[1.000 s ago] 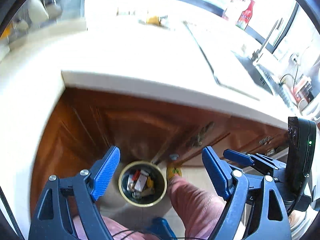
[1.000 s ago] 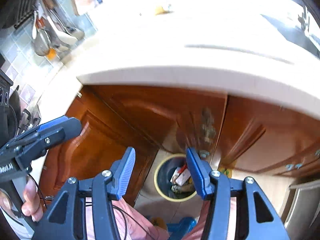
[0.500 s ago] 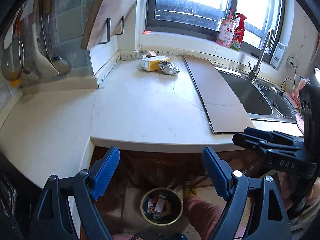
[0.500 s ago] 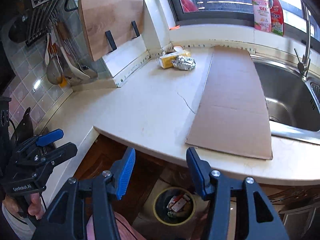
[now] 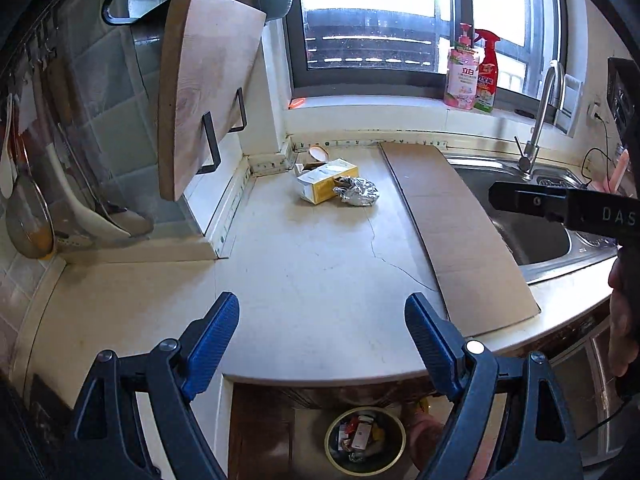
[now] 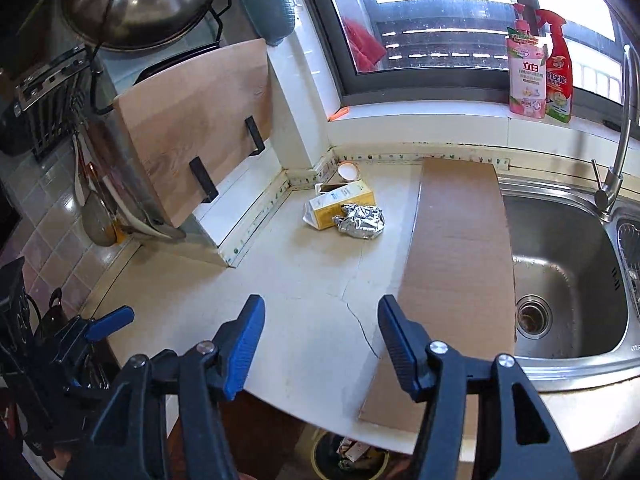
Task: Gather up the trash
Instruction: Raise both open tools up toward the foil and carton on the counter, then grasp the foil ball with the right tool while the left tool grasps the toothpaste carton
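A crumpled foil ball [image 5: 357, 193] [image 6: 361, 221] and a yellow and white carton [image 5: 326, 181] [image 6: 340, 204] lie together at the back of the white counter [image 5: 312, 264], with a small round lid [image 6: 347, 171] behind them. A round trash bin [image 5: 365, 440] [image 6: 352, 456] with several wrappers in it stands on the floor below the counter edge. My left gripper [image 5: 322, 316] is open and empty above the counter's front edge. My right gripper [image 6: 322, 320] is open and empty, also above the front edge. Both are well short of the trash.
A long flat cardboard sheet [image 5: 452, 232] [image 6: 452, 272] lies on the counter beside the steel sink [image 6: 568, 280] with its tap [image 5: 540, 120]. A wooden cutting board [image 5: 200, 96] hangs at the left. Two cleaner bottles [image 6: 536, 72] stand on the windowsill. Utensils [image 5: 24, 208] hang at far left.
Both grippers have risen from over the trash bin by the cupboard doors to above the counter. The counter trash has come into view. Both stayed open and empty.
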Available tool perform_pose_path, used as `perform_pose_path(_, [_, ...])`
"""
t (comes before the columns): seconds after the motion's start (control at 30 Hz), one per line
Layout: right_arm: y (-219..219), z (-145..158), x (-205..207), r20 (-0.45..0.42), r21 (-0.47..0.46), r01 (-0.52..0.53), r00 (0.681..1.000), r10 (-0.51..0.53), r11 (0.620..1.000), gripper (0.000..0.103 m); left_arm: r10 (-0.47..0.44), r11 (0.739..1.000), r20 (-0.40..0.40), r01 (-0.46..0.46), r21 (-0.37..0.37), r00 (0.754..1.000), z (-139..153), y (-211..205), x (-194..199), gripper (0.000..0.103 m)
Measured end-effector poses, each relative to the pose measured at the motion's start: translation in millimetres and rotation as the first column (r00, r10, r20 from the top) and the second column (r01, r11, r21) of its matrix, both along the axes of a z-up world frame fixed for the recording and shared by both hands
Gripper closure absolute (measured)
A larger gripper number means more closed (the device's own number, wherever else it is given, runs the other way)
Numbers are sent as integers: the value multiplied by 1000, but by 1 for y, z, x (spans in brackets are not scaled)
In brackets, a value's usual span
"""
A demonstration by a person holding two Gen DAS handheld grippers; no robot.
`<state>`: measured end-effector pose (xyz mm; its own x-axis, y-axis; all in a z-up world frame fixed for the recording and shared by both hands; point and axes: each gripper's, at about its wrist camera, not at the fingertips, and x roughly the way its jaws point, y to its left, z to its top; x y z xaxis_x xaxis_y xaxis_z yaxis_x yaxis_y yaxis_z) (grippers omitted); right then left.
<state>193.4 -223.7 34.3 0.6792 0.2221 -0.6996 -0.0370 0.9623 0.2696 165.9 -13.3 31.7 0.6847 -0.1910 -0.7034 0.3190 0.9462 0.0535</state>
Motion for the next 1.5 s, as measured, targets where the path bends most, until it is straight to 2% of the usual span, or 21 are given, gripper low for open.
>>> perform_pose_path(0.17, [-3, -15, 59, -46, 7, 28, 999, -28, 1000, 43, 3, 999, -7, -3, 33, 1000, -8, -14, 66, 19])
perform_pose_path(0.33, [-7, -51, 125, -98, 34, 42, 994, -38, 999, 42, 22, 994, -12, -20, 105, 1000, -31, -34, 140, 19])
perform_pose_path(0.53, [-9, -99, 196, -200, 110, 63, 979, -40, 992, 42, 28, 992, -48, -22, 127, 998, -57, -48, 214, 19])
perform_pose_path(0.73, [-6, -133, 242, -258, 119, 78, 965, -45, 990, 42, 44, 988, -66, -34, 152, 997, -80, -52, 251, 19])
perform_pose_path(0.83, [0, -147, 256, -296, 82, 65, 955, -38, 994, 42, 47, 986, -79, -34, 164, 996, -89, -52, 262, 19])
perform_pose_path(0.97, [6, -150, 260, -284, 38, 42, 958, -30, 998, 37, 27, 985, -83, -13, 170, 996, -96, -56, 273, 19])
perform_pose_path(1.1, [-2, -150, 261, -292, 76, 51, 956, -27, 996, 37, -11, 985, -85, 25, 172, 996, -101, -62, 283, 19])
perform_pose_path(1.2, [-9, -150, 260, -318, 113, 41, 948, -3, 993, 48, -30, 982, -97, 47, 183, 995, -105, -67, 290, 19])
perform_pose_path(1.37, [-25, -150, 257, -312, 129, 37, 950, 6, 991, 51, -85, 971, -102, 106, 214, 991, -110, -79, 297, 19])
perform_pose_path(1.4, [-31, -148, 254, -292, 161, 33, 956, 16, 986, 56, -97, 967, -103, 118, 227, 990, -112, -83, 300, 20])
perform_pose_path(1.43, [-35, -143, 253, -266, 195, 21, 963, 32, 981, 70, -105, 964, -107, 128, 235, 989, -113, -85, 302, 19])
perform_pose_path(1.47, [-40, -138, 252, -256, 219, 20, 966, 38, 975, 76, -114, 960, -116, 140, 241, 987, -114, -87, 305, 19])
perform_pose_path(1.5, [-44, -135, 252, -252, 230, 23, 967, 37, 973, 76, -124, 958, -126, 152, 243, 984, -115, -90, 309, 19])
